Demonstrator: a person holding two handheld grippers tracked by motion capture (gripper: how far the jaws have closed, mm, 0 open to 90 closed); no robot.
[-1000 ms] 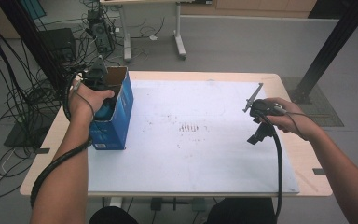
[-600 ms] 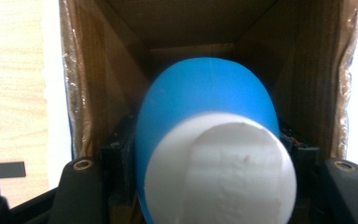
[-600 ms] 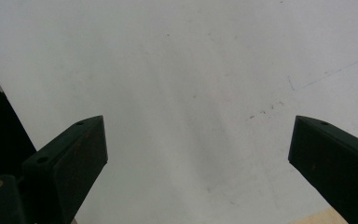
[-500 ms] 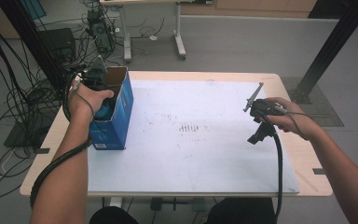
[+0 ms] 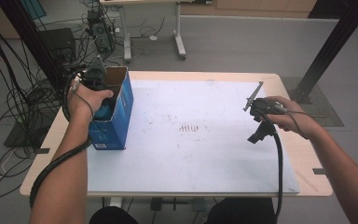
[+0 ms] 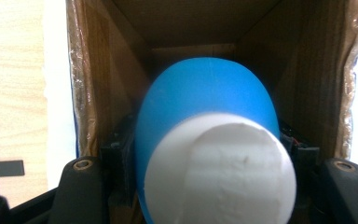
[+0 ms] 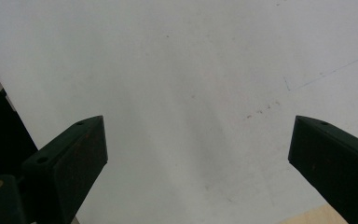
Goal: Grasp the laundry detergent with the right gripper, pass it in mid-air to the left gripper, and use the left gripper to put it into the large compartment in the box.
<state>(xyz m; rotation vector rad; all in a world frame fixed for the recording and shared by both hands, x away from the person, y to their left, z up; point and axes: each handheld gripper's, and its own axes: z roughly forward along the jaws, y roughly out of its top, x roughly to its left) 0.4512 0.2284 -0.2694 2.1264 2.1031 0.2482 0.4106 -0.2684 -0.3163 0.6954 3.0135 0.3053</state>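
A blue rounded object (image 6: 205, 102) with a white flat end (image 6: 219, 172) sits between the jaws of my left gripper (image 6: 209, 150), which is shut on its sides. Object and jaws are down inside an open cardboard box (image 6: 317, 70), brown inside and blue outside (image 5: 116, 122), standing at the table's left edge. In the high view a hand holds the left gripper (image 5: 106, 106) at the box mouth, with a bit of the blue object (image 5: 103, 112) showing. My right gripper (image 5: 255, 136) (image 7: 200, 140) hangs open over the white sheet (image 7: 191, 70) at the right, nothing between its jaws.
The white sheet (image 5: 196, 140) covers most of the wooden table (image 5: 303, 154), with faint dark marks (image 5: 189, 127) near its middle. Cables and equipment (image 5: 98, 28) lie on the floor beyond the table's left and far side. A black post (image 5: 331, 46) stands at the far right.
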